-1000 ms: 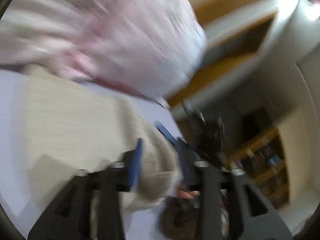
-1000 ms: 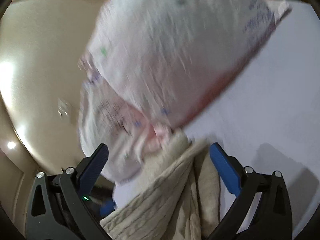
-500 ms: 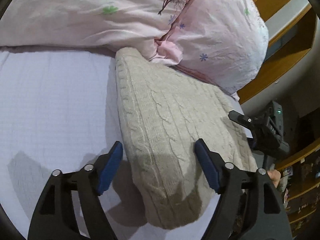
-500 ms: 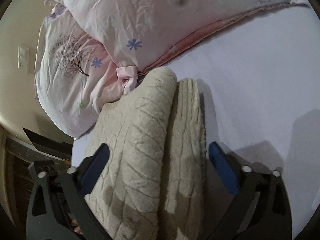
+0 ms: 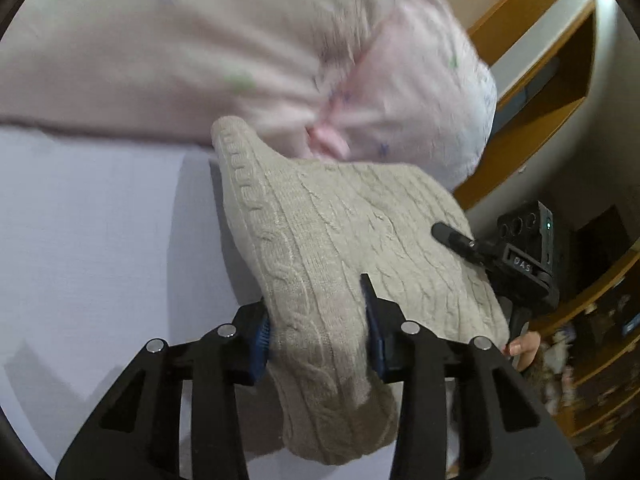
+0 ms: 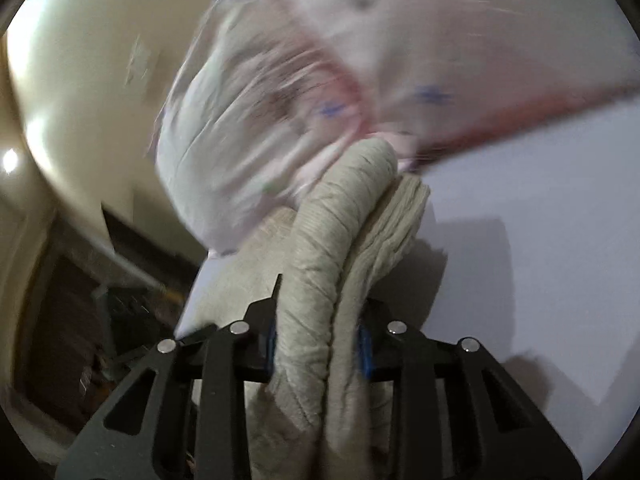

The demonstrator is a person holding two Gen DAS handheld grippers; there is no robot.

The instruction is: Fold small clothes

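Only one legible marking: small pale letters reading roughly "DAS" on the front face of the black body of the right gripper (image 5: 520, 258), seen in the left wrist view at about 3 o'clock; first letter uncertain, could be "O" or "D". Nothing else readable. Print on the pink pillow (image 5: 420, 92) at 12 to 1 o'clock only blurred flower marks, no letters. Items on the wooden shelves (image 5: 608, 344) at 4 o'clock too small and blurred to read. Right wrist view: no text at all.
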